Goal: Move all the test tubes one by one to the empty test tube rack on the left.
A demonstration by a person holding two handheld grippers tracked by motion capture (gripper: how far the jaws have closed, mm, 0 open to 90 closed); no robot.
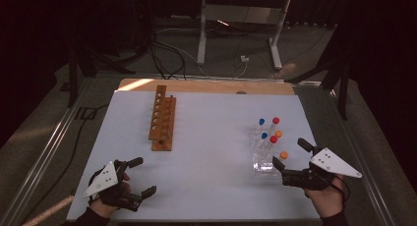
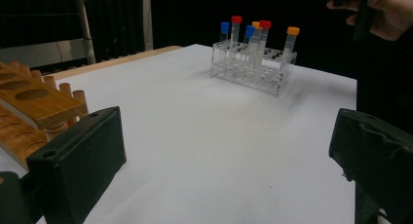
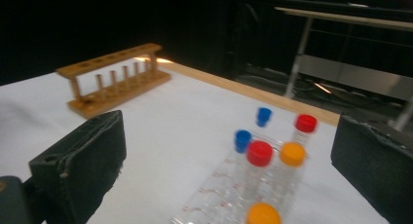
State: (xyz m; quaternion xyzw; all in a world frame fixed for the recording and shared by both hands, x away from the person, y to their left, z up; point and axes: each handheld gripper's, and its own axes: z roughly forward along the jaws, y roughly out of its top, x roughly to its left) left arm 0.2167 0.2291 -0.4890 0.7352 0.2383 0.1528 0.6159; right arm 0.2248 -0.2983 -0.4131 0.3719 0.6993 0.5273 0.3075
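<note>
With both jaws spread and empty, your right hand-held gripper (image 1: 289,157) sits just beside the clear tube rack (image 1: 264,159), likely lined up for a capped tube; left hand-held gripper (image 1: 139,177) waits near the wooden rack (image 1: 163,120) on the surface (image 1: 211,186).

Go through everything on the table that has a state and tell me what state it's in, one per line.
Left gripper: open, holding nothing.
Right gripper: open, holding nothing, close to the clear rack.
Wooden rack: upright, no tubes in it.
Clear rack: upright, holding six tubes.
Capped tubes: standing in the clear rack, caps on: two blue, two red, two orange.
</note>
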